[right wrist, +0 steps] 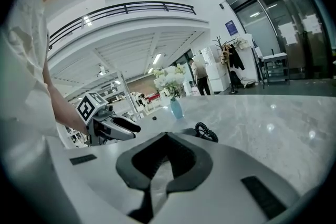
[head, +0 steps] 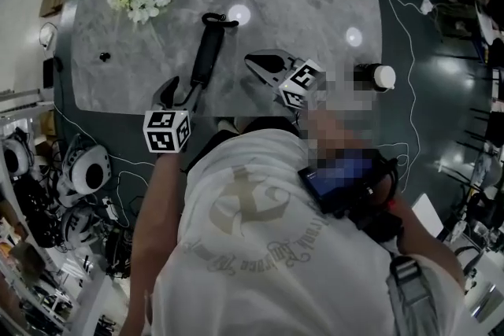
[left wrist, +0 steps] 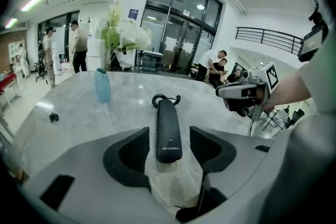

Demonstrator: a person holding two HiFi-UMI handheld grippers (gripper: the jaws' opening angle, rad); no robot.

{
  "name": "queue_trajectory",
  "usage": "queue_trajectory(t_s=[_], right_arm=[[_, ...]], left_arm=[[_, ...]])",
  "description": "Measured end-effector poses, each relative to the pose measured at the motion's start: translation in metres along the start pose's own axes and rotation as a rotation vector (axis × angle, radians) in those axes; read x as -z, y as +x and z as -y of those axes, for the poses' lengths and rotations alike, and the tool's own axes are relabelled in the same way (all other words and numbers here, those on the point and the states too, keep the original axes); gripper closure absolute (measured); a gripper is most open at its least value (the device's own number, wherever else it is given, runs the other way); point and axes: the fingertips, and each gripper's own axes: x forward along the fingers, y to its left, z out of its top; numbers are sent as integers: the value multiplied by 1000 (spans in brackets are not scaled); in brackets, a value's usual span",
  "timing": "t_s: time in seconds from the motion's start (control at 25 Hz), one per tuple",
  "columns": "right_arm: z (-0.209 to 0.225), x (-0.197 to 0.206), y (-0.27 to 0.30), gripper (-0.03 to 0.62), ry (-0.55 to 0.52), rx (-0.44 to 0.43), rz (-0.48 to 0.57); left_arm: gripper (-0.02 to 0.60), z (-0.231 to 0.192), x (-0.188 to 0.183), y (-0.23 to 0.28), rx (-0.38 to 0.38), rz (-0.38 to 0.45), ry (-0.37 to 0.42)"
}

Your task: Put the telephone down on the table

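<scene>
**A:** Looking down from above, where is the telephone handset (head: 206,51)?

**B:** Flat on the grey marble table (head: 315,4), centre frame, with its coiled cord (left wrist: 166,98) at the far end. The left gripper (head: 179,93) has its jaws spread either side of the near end, not pressing it.

**A:** And the right gripper (head: 253,63)?

**B:** Right of centre, jaws closed together, empty.

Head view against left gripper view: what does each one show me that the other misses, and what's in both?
Only the head view: the person's white shirt and the gear lying on the floor beside the table. Only the left gripper view: the blue vase, the glass doors and people standing behind. Both: the telephone lying on the marble table, the white flowers and the right gripper.
</scene>
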Motion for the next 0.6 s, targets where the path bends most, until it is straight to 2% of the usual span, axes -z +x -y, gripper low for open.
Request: queue_trajectory(t_s=[0.28,0.44,0.6], right_arm=[[-38,-11,-10,579,-22,-11,42],[-61,-9,-21,579,-34,-20,59],[-80,-3,-30,579,-50,-20,72]], left_arm=[[482,8,7,-47,4,112,-79],[546,14,9,-75,9,211,-128],[569,18,19,-94,6,245,-136]])
